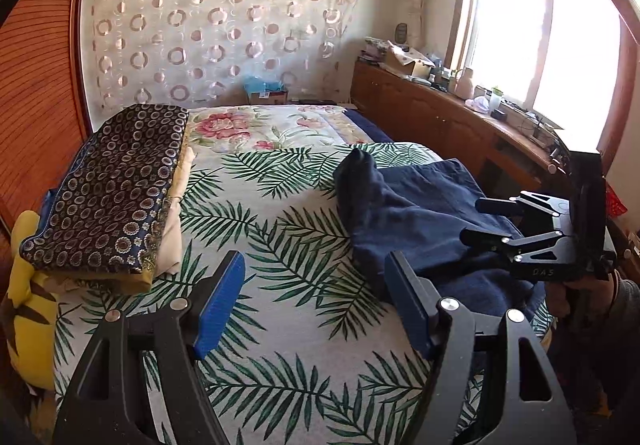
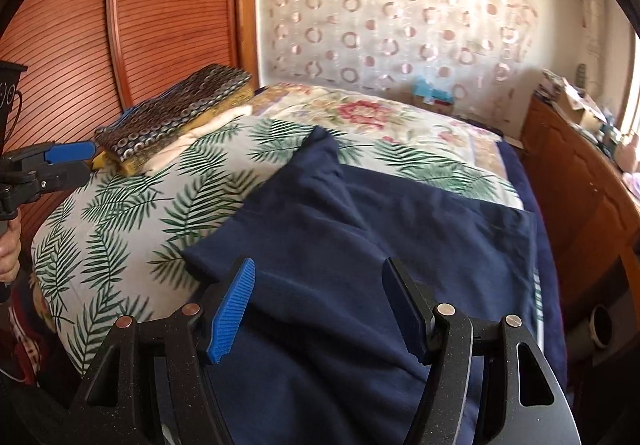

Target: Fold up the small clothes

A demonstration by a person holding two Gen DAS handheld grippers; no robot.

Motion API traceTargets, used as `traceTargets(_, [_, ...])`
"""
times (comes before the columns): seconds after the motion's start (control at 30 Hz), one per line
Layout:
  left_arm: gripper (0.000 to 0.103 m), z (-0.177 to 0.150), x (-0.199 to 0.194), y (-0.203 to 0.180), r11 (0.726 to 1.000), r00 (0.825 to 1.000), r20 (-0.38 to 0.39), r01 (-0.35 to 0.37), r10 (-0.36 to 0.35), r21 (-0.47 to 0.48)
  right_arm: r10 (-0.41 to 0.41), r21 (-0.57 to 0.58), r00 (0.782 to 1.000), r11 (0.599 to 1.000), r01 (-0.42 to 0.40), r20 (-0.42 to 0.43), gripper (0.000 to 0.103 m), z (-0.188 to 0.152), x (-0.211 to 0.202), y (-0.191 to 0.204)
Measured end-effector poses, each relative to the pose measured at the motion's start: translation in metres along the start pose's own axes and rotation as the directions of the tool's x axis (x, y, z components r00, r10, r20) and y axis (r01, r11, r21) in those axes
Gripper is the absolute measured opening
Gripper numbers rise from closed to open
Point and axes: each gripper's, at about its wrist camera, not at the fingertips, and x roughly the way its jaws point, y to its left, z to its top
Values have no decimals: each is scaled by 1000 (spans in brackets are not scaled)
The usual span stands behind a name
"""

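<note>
Navy garment (image 2: 360,229) lying rumpled on the bed (image 2: 132,205), spread over the palm-leaf cover, one corner reaching toward 12 o'clock in the right wrist view. Right gripper (image 2: 320,309) poised over the cloth's near part, fingers (image 2: 232,309) released and spread, nothing pinched between them. Left gripper (image 1: 316,301) hanging over bare leaf-print cover, fingers (image 1: 220,305) likewise released and empty, the garment (image 1: 408,205) off at 2 o'clock in its view. Right gripper (image 1: 504,233) seen there too, at 3 o'clock over the navy cloth, held in a hand (image 1: 580,293). Folded dark patterned fabric (image 1: 108,189) stacked on a cream layer at 10 o'clock near the bed's edge, well apart from the garment. Yellow plush (image 1: 32,317) just beside that stack at 9 o'clock. Wooden cabinet (image 1: 440,109) along the bed at 2 o'clock, cluttered under the window (image 1: 540,37).
</note>
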Motion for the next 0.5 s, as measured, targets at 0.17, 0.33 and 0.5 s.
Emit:
traceTargets(0.17, [73, -3, -2, 6, 1000, 1000, 2, -4, 4, -14, 55, -35, 997, 998, -57, -46, 68, 10, 14, 0])
traceTargets(0.33, [73, -7, -6, 12, 1000, 1000, 7, -6, 7, -27, 113, -98, 987, 987, -124, -112, 68, 16, 31, 5])
traceTargets(0.5, [73, -10, -8, 15, 999, 1000, 6, -10, 10, -35, 131, -140, 978, 978, -154, -164, 68, 23, 44, 6])
